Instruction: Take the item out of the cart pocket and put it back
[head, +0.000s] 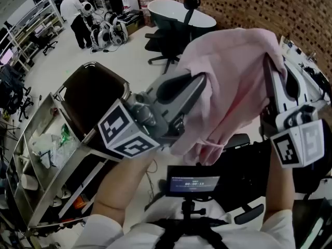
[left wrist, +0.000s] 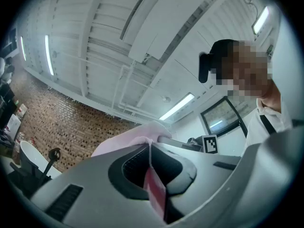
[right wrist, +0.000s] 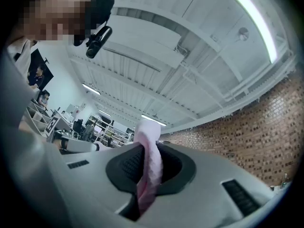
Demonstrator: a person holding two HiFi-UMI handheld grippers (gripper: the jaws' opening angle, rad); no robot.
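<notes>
Left gripper (left wrist: 151, 150): the fingers (left wrist: 85, 189) are clenched fully together. A thin fold of the pale pink soft cloth (left wrist: 135, 137) is pinched in the seam between them. Past the fingertips the cloth is seen bunched up just beyond and slightly to the left.

Right gripper (right wrist: 149, 152): the fingers (right wrist: 213, 184) are closed almost completely. A thicker rolled edge of the same cloth (right wrist: 148, 144) is clamped between the black pads. The roll runs down through the gap and stands out a little above the fingertips.

Head view: both grippers are raised and tilted upward. The left gripper (head: 199, 82) is at the left edge of the cloth (head: 233, 77) and the right gripper (head: 267, 64) is at its right edge. The cloth is spread between the two sets of fingertips. It is draped over them at the top, and most of it hangs below and between them in loose folds.

The dark brown fabric pocket (head: 91, 100) is hung on the metal-framed cart (head: 49, 165). It lies below and to the left of the left fingers, well apart from the cloth. No part of the cloth is seen touching the pocket or the cart. The cloth is held clear of both, carried only by the two grips.
</notes>
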